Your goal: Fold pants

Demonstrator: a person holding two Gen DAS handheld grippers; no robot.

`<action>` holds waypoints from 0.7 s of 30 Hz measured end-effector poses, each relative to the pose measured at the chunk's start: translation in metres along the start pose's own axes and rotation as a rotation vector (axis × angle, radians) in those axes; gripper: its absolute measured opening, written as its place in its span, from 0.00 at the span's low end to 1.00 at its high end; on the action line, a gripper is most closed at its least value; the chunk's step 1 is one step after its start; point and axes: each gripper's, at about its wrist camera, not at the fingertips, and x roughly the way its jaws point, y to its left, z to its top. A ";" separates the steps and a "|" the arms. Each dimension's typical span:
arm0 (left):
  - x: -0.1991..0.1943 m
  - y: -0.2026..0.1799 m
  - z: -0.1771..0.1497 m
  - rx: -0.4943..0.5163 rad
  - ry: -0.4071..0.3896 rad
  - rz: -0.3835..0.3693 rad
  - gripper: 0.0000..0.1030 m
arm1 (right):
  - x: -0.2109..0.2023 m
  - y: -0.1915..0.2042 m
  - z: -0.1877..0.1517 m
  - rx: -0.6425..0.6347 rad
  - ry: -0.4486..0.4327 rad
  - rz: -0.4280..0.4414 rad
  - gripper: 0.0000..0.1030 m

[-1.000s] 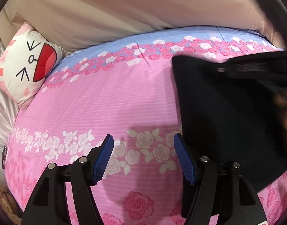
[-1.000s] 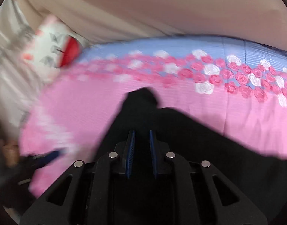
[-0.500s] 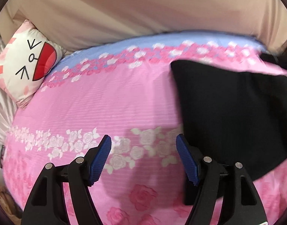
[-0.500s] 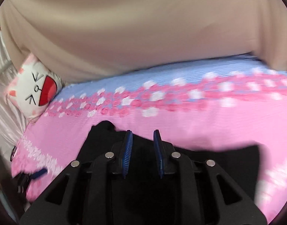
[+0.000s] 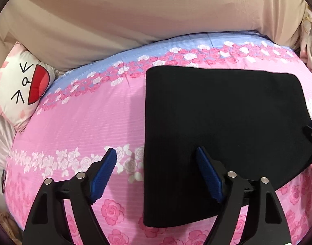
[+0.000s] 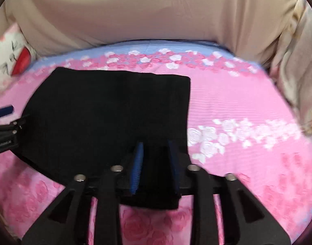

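Pink rose bedspread (image 5: 78,122), cat pillow (image 5: 21,85) far-left, folded black pants (image 5: 223,122), left gripper (image 5: 156,169) and right gripper (image 6: 155,159) opening, empty.

Black pants (image 5: 223,126), folded flat rectangle, lying on bedspread (image 5: 90,122)

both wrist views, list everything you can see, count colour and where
pants: one, black, folded into a flat rectangle on the bed
bedsheet: one, pink with rose bands and a blue far strip, covers the bed
cushion: one, white with a cartoon face and red mouth, at the bed's far left corner
curtain: beige cloth behind the bed
left gripper: black with blue pads, jaws opening, over the pants' left edge, nothing pressed between them
right gripper: black with blue pads, jaws opening, over the pants' near edge
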 end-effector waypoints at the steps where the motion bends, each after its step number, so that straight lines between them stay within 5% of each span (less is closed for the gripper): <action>1: 0.000 0.002 -0.002 -0.009 0.005 -0.013 0.80 | 0.001 -0.003 -0.003 0.031 0.009 -0.054 0.96; 2: 0.002 0.003 -0.004 -0.022 0.021 -0.046 0.83 | 0.007 -0.005 -0.008 0.069 0.029 -0.050 0.95; 6: 0.008 0.008 -0.010 -0.075 0.033 -0.079 0.88 | 0.023 -0.057 -0.035 0.426 0.043 0.237 0.96; 12: 0.002 -0.001 -0.017 -0.056 -0.027 -0.018 0.90 | 0.015 -0.045 -0.039 0.416 0.035 0.206 0.96; 21: 0.006 0.011 -0.021 -0.130 -0.033 -0.074 0.91 | 0.018 -0.060 -0.045 0.474 0.010 0.259 0.96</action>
